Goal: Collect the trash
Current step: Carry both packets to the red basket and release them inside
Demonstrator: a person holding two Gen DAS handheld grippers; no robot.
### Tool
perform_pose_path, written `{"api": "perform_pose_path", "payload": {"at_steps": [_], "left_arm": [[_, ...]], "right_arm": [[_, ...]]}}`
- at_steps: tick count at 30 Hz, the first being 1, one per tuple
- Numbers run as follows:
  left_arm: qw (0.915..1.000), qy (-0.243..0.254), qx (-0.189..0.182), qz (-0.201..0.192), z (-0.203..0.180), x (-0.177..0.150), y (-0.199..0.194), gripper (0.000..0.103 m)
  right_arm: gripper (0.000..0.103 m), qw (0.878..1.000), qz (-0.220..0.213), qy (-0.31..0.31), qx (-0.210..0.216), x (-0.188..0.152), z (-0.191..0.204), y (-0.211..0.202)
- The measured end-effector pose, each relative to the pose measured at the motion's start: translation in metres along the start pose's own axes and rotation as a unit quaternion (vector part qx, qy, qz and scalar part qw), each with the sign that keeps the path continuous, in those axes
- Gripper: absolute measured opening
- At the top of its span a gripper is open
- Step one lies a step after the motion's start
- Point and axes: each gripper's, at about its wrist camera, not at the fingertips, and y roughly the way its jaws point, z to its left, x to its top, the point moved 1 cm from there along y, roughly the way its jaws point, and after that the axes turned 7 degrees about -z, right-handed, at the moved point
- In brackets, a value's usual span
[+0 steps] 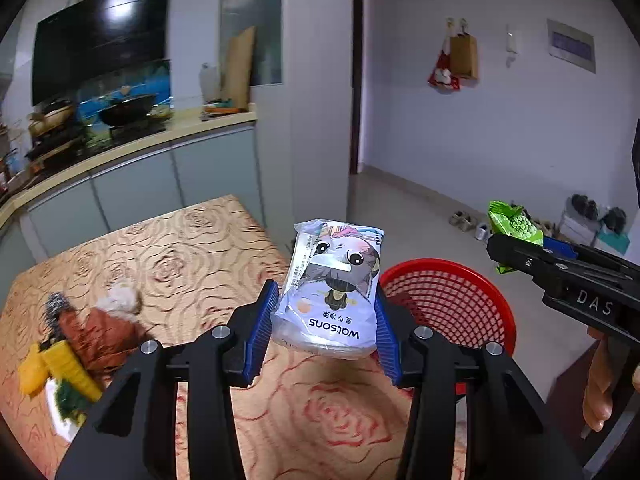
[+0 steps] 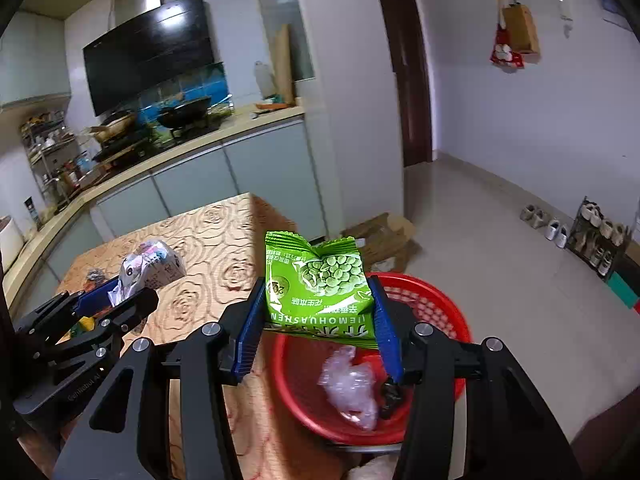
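- Left tool [image 1: 326, 320]: blue pads closed partway on a white Watsons packet [image 1: 334, 292], held up above the bench [image 1: 192, 248], just beside the red basket [image 1: 460, 300].
- Right tool [image 2: 318, 320]: clamped on a green pea snack bag [image 2: 320, 284], held over the red basket.
- Inside the basket: crumpled clear plastic [image 2: 352, 388].
- Bench, left side: food scraps [image 1: 80, 344], blurred.

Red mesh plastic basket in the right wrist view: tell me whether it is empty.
No, the red mesh plastic basket already holds a crumpled clear plastic bag on its bottom.
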Motion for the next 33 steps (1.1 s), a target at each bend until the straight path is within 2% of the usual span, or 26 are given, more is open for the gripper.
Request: {"api": "perform_pose_path", "payload": {"at_steps": [11, 19, 33], "left_arm": [[0.9980, 0.026, -0.045, 0.036, -0.044, 0.002, 0.049, 0.044], [0.9953, 0.034, -0.063, 0.064, -0.064, -0.003, 0.080, 0.044], [0.9904, 0.042, -0.076, 0.107, -0.082, -0.020, 0.115, 0.045]], "right_arm": [[0.048, 0.999, 0.017, 0.013, -0.036, -0.010, -0.041, 0.008], [0.048, 0.998, 0.036, 0.023, -0.055, -0.021, -0.064, 0.022], [0.048, 0.995, 0.083, 0.032, -0.048, -0.039, -0.082, 0.057]]}}
